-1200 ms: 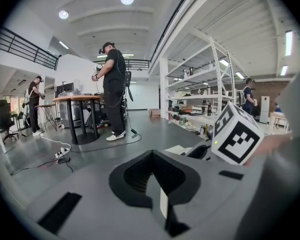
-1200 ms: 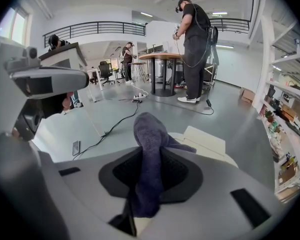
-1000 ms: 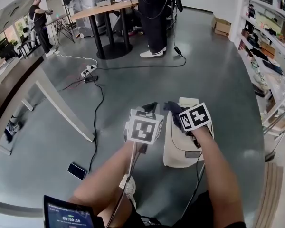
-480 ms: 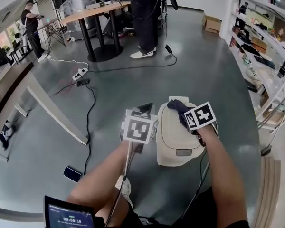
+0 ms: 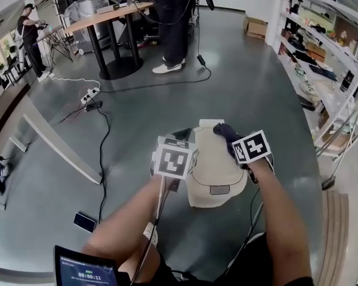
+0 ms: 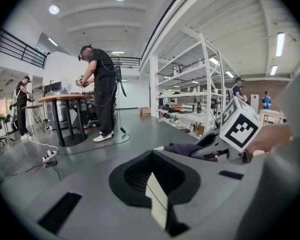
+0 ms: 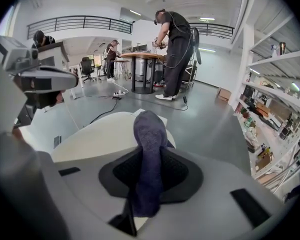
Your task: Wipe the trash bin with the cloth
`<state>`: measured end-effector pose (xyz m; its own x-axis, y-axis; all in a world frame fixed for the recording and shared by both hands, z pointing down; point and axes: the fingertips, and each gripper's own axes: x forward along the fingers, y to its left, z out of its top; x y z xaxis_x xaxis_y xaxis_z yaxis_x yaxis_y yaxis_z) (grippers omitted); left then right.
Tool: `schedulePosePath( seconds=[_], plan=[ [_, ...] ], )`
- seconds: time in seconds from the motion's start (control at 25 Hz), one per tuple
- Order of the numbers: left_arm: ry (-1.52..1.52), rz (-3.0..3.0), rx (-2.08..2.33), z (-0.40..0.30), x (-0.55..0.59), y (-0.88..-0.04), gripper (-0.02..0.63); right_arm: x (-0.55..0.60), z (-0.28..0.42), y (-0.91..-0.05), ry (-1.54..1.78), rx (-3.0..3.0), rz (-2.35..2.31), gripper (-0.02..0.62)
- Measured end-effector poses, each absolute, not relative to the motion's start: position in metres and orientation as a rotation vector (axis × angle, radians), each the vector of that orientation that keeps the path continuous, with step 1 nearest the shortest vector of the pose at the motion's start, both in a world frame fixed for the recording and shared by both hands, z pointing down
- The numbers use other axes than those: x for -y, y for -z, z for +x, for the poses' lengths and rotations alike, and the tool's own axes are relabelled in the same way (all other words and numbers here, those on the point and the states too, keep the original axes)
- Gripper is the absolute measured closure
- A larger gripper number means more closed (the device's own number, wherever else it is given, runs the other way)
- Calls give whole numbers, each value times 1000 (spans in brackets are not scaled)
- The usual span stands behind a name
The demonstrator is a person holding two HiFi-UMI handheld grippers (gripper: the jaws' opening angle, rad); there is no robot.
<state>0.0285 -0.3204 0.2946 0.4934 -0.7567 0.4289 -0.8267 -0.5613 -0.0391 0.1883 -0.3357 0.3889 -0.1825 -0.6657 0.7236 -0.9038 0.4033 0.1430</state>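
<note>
Grey floor (image 5: 256,88) carries the trash bin (image 5: 212,177), where my right gripper (image 7: 147,194), clamping the cloth (image 5: 227,134), has swept rightward across the lid's far end, so wiping is underway, while the left gripper (image 6: 157,196) is closed and empty.

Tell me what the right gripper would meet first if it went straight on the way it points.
The cloth shut in its jaws leads, and it would likely press onto the cream trash bin just ahead, though depth is unclear.
</note>
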Motion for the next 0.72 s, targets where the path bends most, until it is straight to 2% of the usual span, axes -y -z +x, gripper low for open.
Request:
schedulePosePath(
  seconds=[0.16,0.52,0.72],
  plan=[
    [-589,2587,1357,43,318,-288,609,331,201,-390,-331,1861,1350,508],
    [-585,2588,1342,50,319,-286,609,332,202,-384,-413,1935,1393,508],
    [-609,2593,1375,37,322,-290,609,329,170,-360,-378,2054,1367,508]
  ],
)
